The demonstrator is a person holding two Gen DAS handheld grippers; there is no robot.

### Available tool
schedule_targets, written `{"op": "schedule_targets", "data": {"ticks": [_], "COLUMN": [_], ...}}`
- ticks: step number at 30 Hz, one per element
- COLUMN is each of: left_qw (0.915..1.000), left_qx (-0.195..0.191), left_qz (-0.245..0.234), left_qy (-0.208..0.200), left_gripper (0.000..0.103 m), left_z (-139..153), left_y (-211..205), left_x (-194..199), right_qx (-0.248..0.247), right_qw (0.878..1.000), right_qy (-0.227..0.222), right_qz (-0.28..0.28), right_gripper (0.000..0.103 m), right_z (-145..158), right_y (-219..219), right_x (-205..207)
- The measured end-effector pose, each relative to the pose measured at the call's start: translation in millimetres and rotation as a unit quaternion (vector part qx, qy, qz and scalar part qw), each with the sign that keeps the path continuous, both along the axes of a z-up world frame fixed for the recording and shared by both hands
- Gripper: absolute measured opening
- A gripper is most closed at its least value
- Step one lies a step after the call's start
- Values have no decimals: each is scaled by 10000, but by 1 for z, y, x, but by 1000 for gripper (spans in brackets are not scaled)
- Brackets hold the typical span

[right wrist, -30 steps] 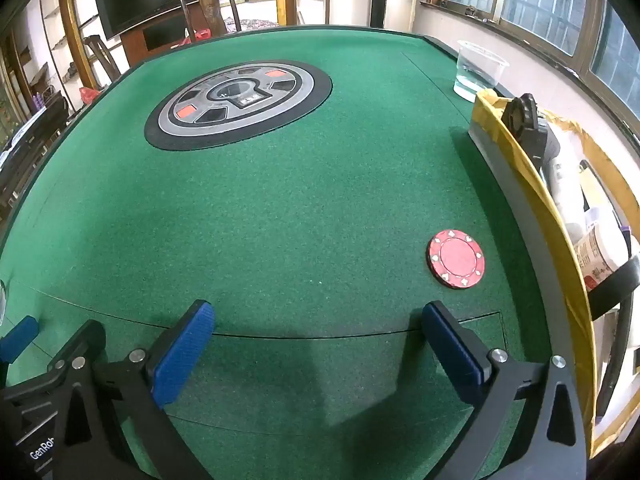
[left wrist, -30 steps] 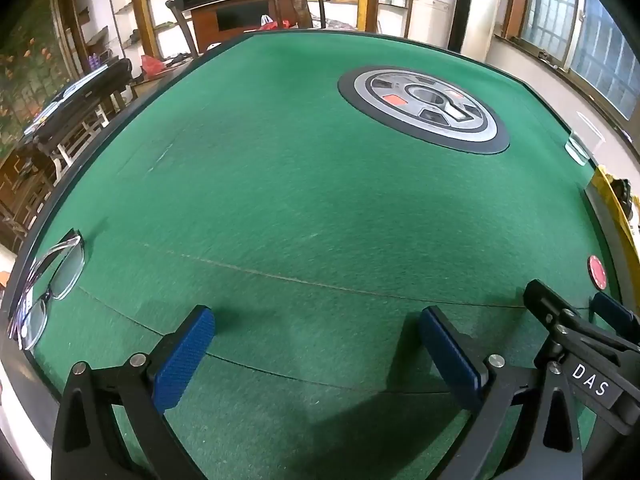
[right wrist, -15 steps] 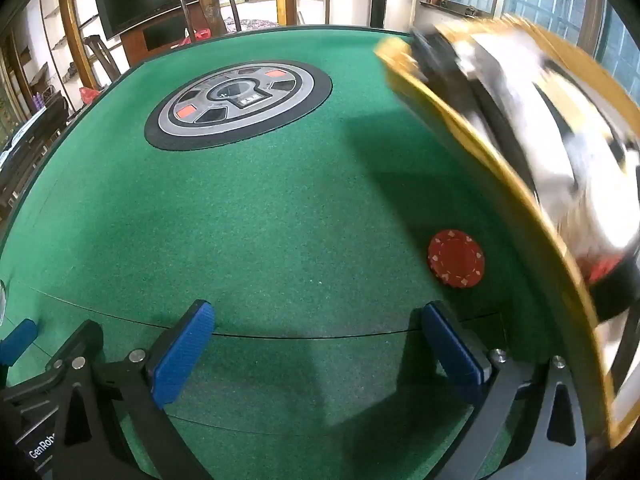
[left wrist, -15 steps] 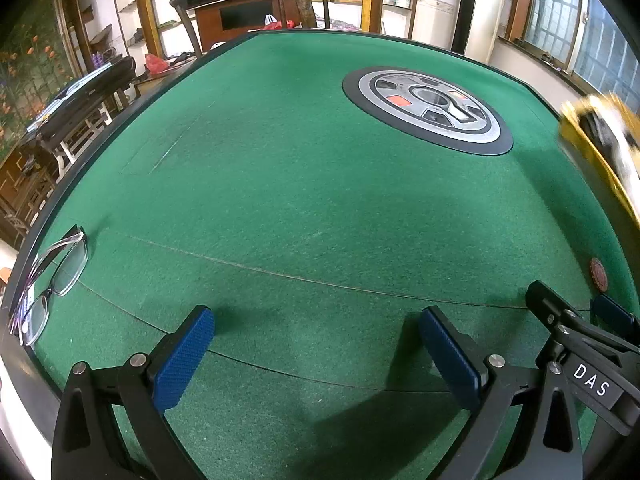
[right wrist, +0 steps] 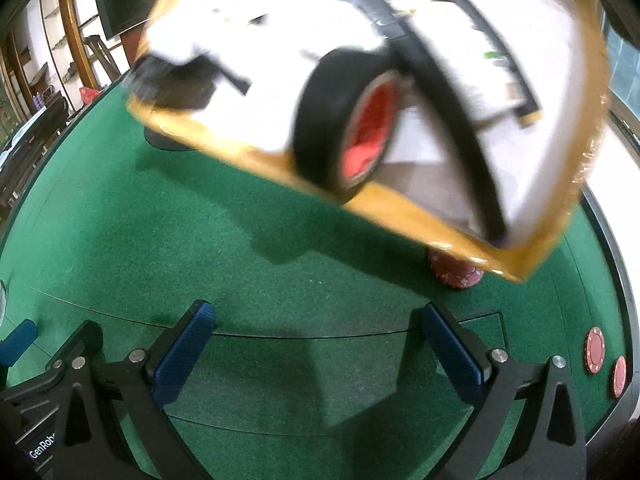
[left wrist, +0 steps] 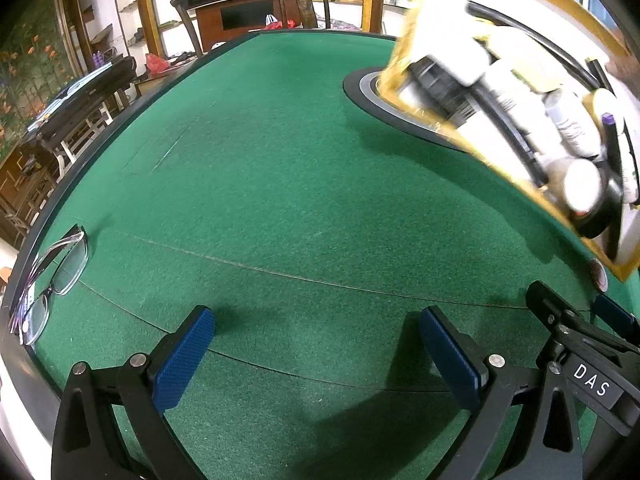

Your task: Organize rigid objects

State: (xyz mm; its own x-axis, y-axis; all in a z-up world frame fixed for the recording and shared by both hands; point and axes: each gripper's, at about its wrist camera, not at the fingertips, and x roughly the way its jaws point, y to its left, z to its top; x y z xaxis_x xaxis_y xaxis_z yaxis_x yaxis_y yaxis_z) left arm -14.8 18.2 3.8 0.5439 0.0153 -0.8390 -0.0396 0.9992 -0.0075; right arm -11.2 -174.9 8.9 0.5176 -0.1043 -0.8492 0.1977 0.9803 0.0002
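Both grippers are idling low over the near edge of the green table [left wrist: 280, 184]. Left gripper [left wrist: 316, 344]: fingers spread wide, nothing between them. Right gripper [right wrist: 316, 344]: the same, spread wide and empty.

A yellow-rimmed box [right wrist: 400, 208] is hanging tilted in the air over the right half of the table, blurred with motion. Neither gripper is touching it; what is carrying it is not visible. It is holding mixed rigid items: a black tape roll [right wrist: 332, 120] with a red core sitting at its low edge, white bottles [left wrist: 560, 128], black straps or cables. Too blurred to name the rest.

Loose on the table: one red chip [right wrist: 456, 274] partly under the box's low corner, two more chips [right wrist: 596, 350] at the right rim, and glasses [left wrist: 48, 280] at the far left edge.

Judgement: setup is in hand; sorting proper is not started. Items are likely about to land on the felt.

To do this step well:
- be keeping both grippers back and wide until things settle;
- be watching the tape roll, since it may roll off;
- be starting with the nearest stable item, approaching squarely;
- be leaving flat chips for later, as they lie thin on the felt.
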Motion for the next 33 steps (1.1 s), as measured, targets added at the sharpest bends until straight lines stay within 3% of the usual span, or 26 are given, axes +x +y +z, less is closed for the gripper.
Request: {"op": "schedule_targets", "data": {"ticks": [33], "left_qw": [10000], "left_qx": [3], "left_qz": [-15], "left_qy": [-2], "left_gripper": [103], "left_z": [0], "left_y": [2], "left_x": [-3], "right_qx": [-1], "right_qw": [10000], "right_qy": [-2], "right_qz": [2], "right_gripper": [103], "right_z": [-2], "right_y": [3], "right_x": [2]}}
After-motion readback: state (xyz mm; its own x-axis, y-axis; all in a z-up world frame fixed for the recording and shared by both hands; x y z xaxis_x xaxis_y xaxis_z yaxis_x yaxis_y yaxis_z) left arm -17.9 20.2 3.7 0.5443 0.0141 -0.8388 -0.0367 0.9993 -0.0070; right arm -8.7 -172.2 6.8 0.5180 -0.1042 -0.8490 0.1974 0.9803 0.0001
